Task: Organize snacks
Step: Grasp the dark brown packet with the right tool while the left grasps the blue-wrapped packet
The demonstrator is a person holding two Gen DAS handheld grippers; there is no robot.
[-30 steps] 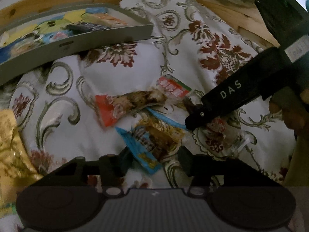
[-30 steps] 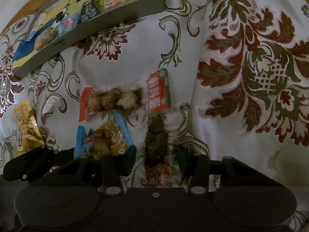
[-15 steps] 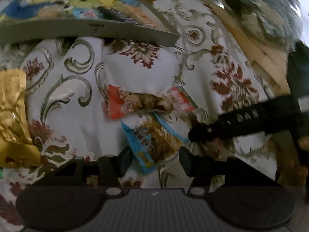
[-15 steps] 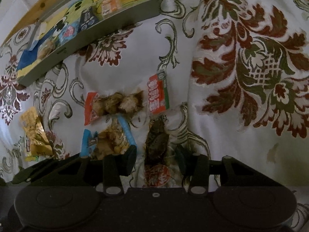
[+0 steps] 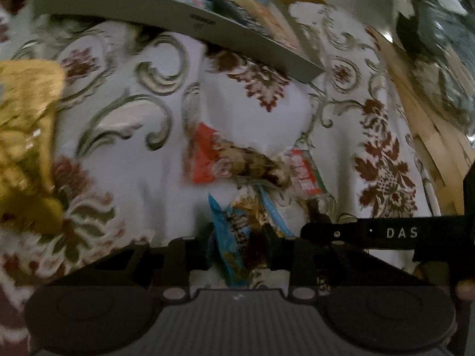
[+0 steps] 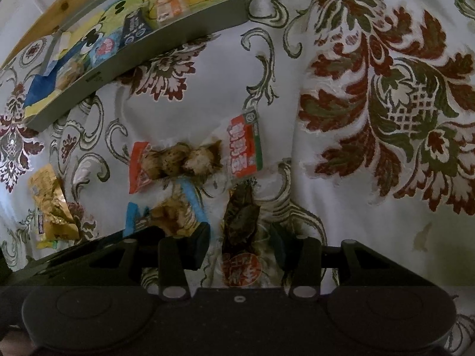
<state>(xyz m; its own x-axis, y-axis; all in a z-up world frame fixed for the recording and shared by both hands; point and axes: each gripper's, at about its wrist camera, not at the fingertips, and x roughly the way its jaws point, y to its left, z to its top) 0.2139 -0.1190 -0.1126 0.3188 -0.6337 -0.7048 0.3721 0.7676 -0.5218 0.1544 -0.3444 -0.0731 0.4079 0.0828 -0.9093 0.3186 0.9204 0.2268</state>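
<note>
Several snack packets lie on a floral cloth. My left gripper is open and low over the cloth, its fingers on either side of a blue packet. My right gripper is open too, straddling a dark brown packet with a red end. A finger of the right gripper shows just right of the blue packet. Just beyond lie an orange packet of round snacks and a red-and-green packet. A grey tray holding several snacks stands at the back.
A crumpled gold packet lies apart on the left, large in the left wrist view. A wooden edge borders the cloth on the right, with a plastic bag beyond it. The cloth is bare on the right.
My left gripper has swung left and moved forward, bringing the blue packet between its fingers, and the gap between them looks narrower. My right gripper has held its place over the dark packet.
</note>
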